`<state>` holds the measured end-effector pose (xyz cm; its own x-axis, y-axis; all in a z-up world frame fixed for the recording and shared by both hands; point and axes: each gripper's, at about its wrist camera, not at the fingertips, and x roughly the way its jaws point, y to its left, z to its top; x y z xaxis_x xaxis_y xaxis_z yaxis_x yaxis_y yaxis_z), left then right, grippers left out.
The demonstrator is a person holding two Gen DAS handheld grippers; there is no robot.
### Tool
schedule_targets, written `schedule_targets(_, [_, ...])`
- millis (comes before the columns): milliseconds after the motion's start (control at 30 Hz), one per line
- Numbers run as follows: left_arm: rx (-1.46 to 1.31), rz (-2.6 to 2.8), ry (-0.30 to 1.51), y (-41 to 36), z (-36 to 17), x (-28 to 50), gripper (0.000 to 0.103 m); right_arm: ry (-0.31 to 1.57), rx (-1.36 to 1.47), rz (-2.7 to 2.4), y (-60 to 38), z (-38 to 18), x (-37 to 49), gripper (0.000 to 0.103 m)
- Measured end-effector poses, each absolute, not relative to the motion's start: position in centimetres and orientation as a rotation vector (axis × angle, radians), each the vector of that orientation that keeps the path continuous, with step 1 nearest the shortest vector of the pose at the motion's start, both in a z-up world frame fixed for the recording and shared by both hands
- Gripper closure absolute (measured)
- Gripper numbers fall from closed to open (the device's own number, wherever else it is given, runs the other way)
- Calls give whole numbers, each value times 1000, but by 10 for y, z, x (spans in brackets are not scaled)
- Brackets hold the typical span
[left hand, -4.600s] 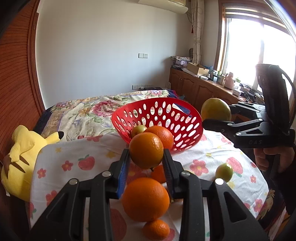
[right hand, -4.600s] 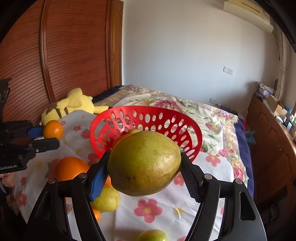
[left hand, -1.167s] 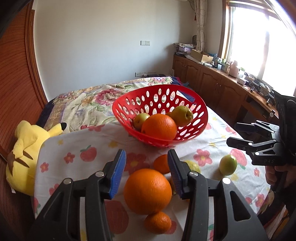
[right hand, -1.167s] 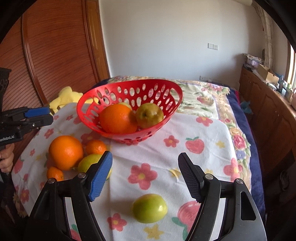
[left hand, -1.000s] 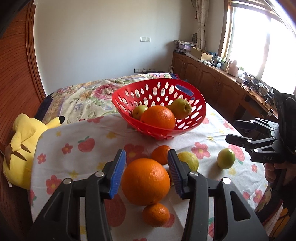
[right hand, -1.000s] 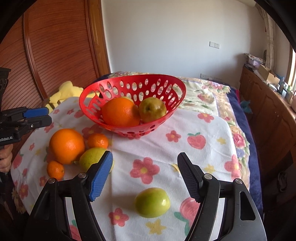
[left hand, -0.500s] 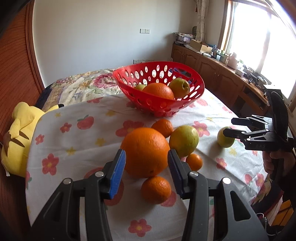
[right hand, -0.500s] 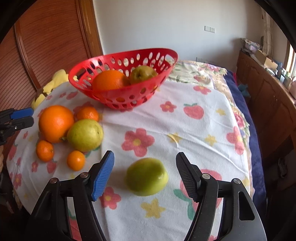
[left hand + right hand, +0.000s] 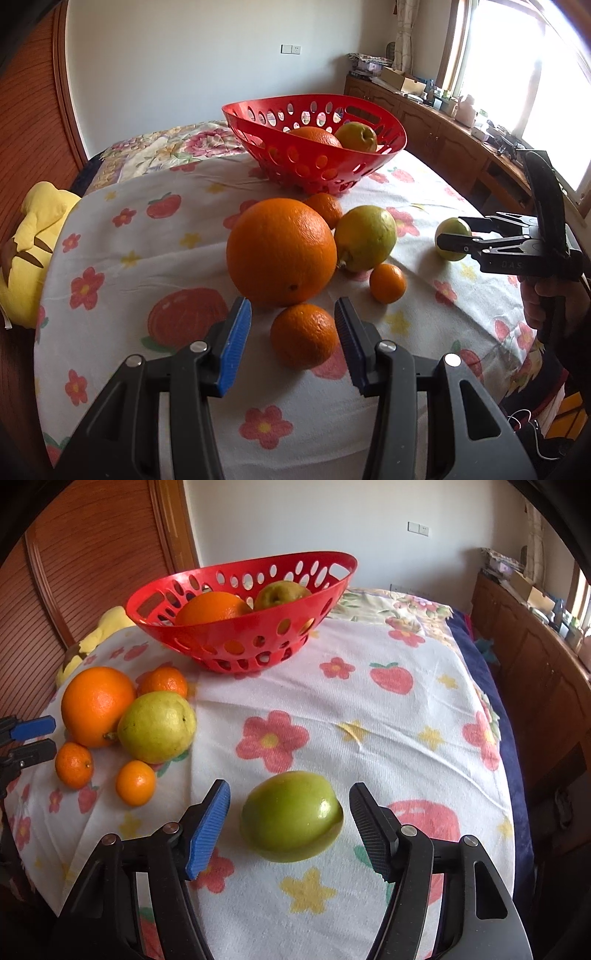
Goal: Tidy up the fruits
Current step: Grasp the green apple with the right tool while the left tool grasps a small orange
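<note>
Both grippers have dropped low over the tablecloth [image 9: 369,716] now. Left gripper [image 9: 293,339] straddles a small orange [image 9: 304,336], jaws apart, untouched. Right gripper [image 9: 290,821] flanks the green apple [image 9: 291,816], pads clear. The basket [image 9: 207,642] sits farther back.

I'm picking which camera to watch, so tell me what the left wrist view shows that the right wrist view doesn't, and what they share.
Only the left wrist view shows the left gripper head on, open around a small orange, plus the bright window and the person's hand on the right gripper's handle. Only the right wrist view shows the right gripper head on, jaws closing around the green apple without touching it yet. Both show the red basket, the big orange, the yellow-green pear and the flowered cloth.
</note>
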<state>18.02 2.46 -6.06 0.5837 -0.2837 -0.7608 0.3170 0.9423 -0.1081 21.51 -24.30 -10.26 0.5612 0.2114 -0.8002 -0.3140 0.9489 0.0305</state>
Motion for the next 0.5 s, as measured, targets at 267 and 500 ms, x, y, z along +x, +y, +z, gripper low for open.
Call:
schedule_targets(267, [24, -355, 919, 20, -77, 185, 55, 927, -128, 311, -239, -108, 213, 35])
schedule_targets(500, [24, -360, 944, 11, -85, 189, 55, 927, -142, 316, -239, -105, 214, 38])
